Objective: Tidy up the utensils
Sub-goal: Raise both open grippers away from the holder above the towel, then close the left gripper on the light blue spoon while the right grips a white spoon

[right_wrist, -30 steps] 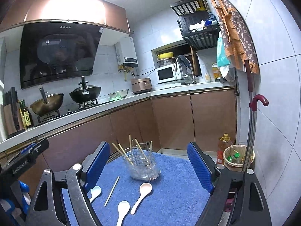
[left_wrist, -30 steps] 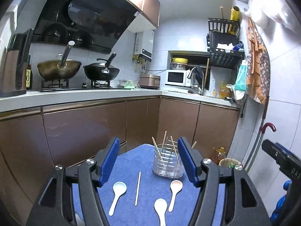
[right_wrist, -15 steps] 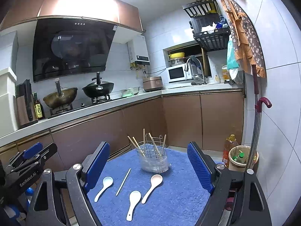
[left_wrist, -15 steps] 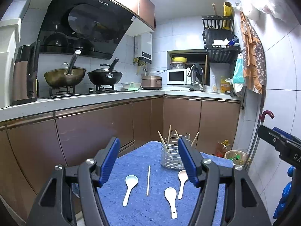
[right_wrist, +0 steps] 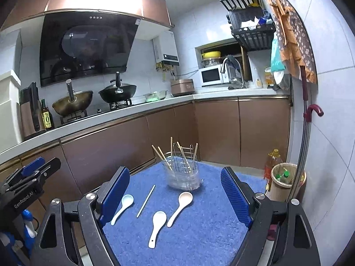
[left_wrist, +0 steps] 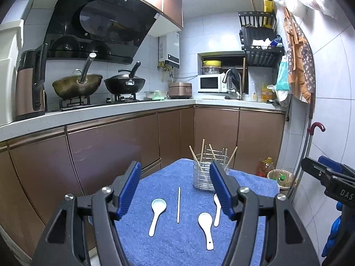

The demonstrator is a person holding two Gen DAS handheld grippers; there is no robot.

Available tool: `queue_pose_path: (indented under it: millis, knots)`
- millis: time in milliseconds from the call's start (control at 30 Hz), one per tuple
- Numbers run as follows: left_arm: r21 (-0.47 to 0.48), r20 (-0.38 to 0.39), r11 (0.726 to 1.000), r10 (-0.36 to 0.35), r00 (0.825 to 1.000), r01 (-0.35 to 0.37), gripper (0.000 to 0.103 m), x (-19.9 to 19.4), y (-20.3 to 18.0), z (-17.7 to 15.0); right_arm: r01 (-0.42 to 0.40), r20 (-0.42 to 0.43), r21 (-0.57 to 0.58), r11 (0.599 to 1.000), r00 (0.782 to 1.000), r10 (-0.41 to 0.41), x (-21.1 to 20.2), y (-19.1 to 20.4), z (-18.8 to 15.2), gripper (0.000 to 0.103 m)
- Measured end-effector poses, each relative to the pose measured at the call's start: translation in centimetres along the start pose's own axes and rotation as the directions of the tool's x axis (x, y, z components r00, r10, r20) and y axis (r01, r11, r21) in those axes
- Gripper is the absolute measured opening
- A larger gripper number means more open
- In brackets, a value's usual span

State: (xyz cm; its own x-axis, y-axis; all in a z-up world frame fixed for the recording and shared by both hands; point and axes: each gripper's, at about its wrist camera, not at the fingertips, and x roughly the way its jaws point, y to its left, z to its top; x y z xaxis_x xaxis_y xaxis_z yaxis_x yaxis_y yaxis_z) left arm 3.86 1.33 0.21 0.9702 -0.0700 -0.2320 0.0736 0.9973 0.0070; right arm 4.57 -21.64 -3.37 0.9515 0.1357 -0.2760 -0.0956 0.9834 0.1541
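Observation:
A clear utensil holder (left_wrist: 203, 178) (right_wrist: 183, 175) with several chopsticks stands at the far end of a blue towel (left_wrist: 182, 239) (right_wrist: 210, 228). On the towel lie three white spoons (left_wrist: 156, 212) (left_wrist: 206, 227) (left_wrist: 217, 209) and one loose chopstick (left_wrist: 178, 205). In the right wrist view the spoons (right_wrist: 123, 208) (right_wrist: 157, 227) (right_wrist: 180, 207) and the chopstick (right_wrist: 146, 200) lie in front of the holder. My left gripper (left_wrist: 175, 188) is open and empty above the near towel. My right gripper (right_wrist: 175, 196) is open and empty, also above the near towel.
Brown kitchen cabinets (left_wrist: 111, 146) and a counter with two woks (left_wrist: 77, 86) run behind and to the left. A waste bin (right_wrist: 286, 177) and an oil bottle (right_wrist: 274, 161) stand on the floor to the right, beside a red-handled umbrella (right_wrist: 310, 113).
Both grippers have pulled back and risen, so the holder and utensils look farther away and more of the towel shows. Nothing on the towel has moved.

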Motion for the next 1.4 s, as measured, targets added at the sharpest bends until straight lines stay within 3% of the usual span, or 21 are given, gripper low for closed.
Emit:
queue_pose_path:
  millis: [167, 300, 367, 467, 567, 633, 767, 867, 1033, 1200, 1400]
  knots:
    - [0.011, -0.027, 1.000, -0.004, 1.000, 0.004, 0.062, 1.4, -0.5, -0.4, 0.004, -0.031, 0.013, 1.000, 1.000, -0.004, 1.2, -0.9, -0.6, 0.083]
    - [-0.021, -0.095, 1.000, -0.012, 0.995, 0.010, 0.062, 4.1, 0.8, -1.0, -0.014, -0.076, 0.009, 1.000, 0.997, 0.014, 2.8, -1.5, -1.2, 0.083]
    - [-0.066, -0.150, 0.998, -0.033, 0.988, 0.023, 0.062, 6.0, 2.4, -1.6, -0.039, -0.111, 0.011, 0.999, 0.993, 0.040, 4.0, -1.8, -1.7, 0.083]
    - [-0.151, -0.235, 0.985, -0.115, 0.965, 0.081, 0.062, 9.5, 5.5, -2.8, -0.109, -0.194, 0.030, 0.994, 0.974, 0.113, 6.5, -2.2, -2.5, 0.073]
    - [-0.235, -0.344, 0.963, -0.211, 0.915, 0.133, 0.062, 14.3, 8.8, -4.7, -0.189, -0.304, 0.066, 0.980, 0.931, 0.200, 10.2, -2.3, -3.8, 0.064]
    - [-0.295, -0.395, 0.943, -0.268, 0.879, 0.155, 0.062, 17.2, 10.6, -5.9, -0.249, -0.384, 0.098, 0.964, 0.884, 0.267, 13.3, -2.3, -5.1, 0.059]
    - [-0.412, -0.503, 0.895, -0.380, 0.776, 0.171, 0.062, 24.1, 13.3, -9.2, -0.311, -0.503, 0.115, 0.943, 0.801, 0.325, 18.7, -1.7, -7.5, 0.051]
    - [-0.450, -0.555, 0.878, -0.419, 0.719, 0.164, 0.060, 28.6, 14.2, -11.5, -0.326, -0.579, 0.083, 0.942, 0.754, 0.312, 22.4, -1.0, -9.3, 0.049]
    - [-0.451, -0.595, 0.873, -0.450, 0.666, 0.186, 0.060, 33.5, 13.9, -13.6, -0.365, -0.628, 0.089, 0.927, 0.702, 0.337, 26.5, -0.7, -10.6, 0.042]
    - [-0.415, -0.623, 0.877, -0.467, 0.628, 0.242, 0.056, 36.0, 13.2, -14.6, -0.399, -0.667, 0.120, 0.909, 0.646, 0.372, 29.7, -1.0, -11.6, 0.034]
    - [-0.389, -0.667, 0.880, -0.473, 0.576, 0.272, 0.033, 37.6, 12.6, -15.5, -0.438, -0.723, 0.132, 0.889, 0.571, 0.388, 32.4, -0.8, -12.9, 0.026]
